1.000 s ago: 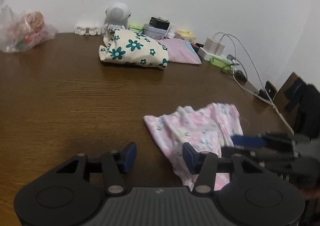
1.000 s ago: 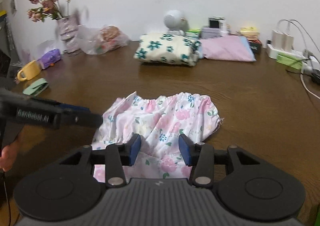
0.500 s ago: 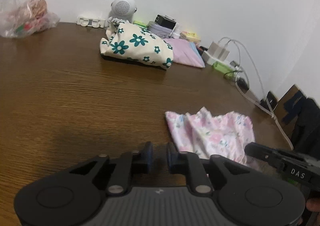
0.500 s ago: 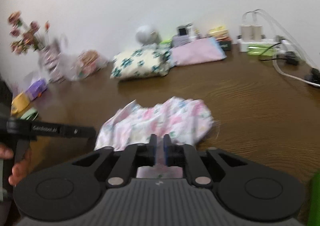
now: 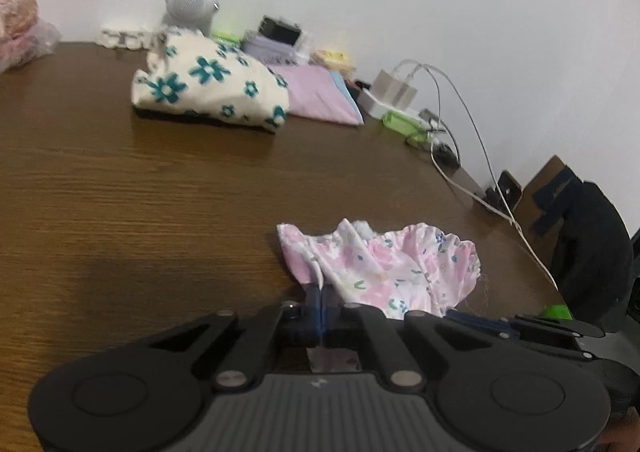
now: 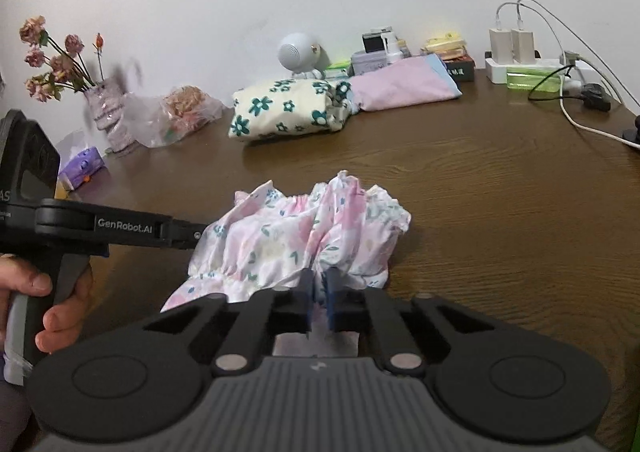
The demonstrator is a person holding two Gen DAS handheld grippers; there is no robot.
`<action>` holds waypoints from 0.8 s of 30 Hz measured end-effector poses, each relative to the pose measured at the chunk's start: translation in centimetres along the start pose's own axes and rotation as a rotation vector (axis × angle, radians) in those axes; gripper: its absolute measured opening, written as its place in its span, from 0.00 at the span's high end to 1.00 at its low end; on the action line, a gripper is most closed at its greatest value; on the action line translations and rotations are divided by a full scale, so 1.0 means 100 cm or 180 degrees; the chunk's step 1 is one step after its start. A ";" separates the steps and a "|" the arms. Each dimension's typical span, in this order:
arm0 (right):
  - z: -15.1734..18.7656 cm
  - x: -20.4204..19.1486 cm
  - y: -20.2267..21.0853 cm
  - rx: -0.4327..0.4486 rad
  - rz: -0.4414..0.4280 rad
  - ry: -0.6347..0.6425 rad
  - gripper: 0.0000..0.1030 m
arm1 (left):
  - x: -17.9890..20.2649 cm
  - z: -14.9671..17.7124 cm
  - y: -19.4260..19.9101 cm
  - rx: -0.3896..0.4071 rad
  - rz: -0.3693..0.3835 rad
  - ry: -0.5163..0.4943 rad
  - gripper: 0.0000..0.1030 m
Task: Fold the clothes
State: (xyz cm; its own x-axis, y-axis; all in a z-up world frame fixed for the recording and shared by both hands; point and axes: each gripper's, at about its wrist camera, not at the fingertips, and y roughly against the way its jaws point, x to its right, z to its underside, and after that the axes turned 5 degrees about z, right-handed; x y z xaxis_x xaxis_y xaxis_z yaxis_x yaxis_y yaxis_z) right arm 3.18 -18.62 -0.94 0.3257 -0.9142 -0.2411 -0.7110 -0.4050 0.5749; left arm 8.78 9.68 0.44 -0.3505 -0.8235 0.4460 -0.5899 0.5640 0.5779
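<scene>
- Grip comes first: left gripper [image 5: 320, 302] is clenched on the near-left hem of the pink floral garment [image 5: 384, 268], with cloth pinched between its blue pads.
- Right gripper [image 6: 319, 294] is likewise clamped on the garment's near edge, fabric bunched up just ahead of its tips.
- Step in hand, as I judge it: both near corners are seized, ready to lift and carry the edge over for a fold.
- Next move calls for raising both grippers together, keeping the hem taut between them, then laying it away from the tools.
- Bare wooden table [image 6: 500, 188] lies beyond the garment; the folded teal-flowered cloth [image 6: 286, 110] sits well ahead.
- Cables [image 6: 580, 120] run far ahead to the right, and the table edge [image 5: 532, 252] lies near on the right of the left gripper.
</scene>
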 end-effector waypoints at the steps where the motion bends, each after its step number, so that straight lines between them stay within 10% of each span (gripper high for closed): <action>1: -0.001 0.004 0.002 0.0029 0.0011 -0.0077 0.97 | -0.001 0.001 0.004 0.0026 -0.0011 -0.0008 1.00; 10: -0.005 0.009 0.005 0.0135 0.0287 -0.0183 0.89 | -0.011 -0.003 0.007 0.0092 -0.0152 0.0147 0.99; 14: -0.010 -0.013 0.033 0.0438 0.0265 0.0197 0.86 | -0.003 -0.003 0.010 0.0146 -0.0184 -0.0009 0.84; 20: -0.004 -0.042 -0.010 -0.0222 0.0162 0.0722 0.77 | 0.019 0.002 0.025 0.0245 -0.0413 -0.0209 0.83; 24: -0.011 -0.042 0.026 0.0267 0.0337 0.0596 0.60 | 0.041 0.013 0.061 0.0388 -0.0473 -0.0457 0.75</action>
State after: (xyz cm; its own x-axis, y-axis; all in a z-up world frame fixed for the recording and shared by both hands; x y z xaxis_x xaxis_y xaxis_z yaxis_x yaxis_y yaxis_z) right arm 0.64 -15.78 2.43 0.3511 -0.9359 -0.0292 -0.7940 -0.3141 0.5205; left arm 2.84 9.69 4.94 -0.3479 -0.9021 0.2554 -0.7232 0.4316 0.5392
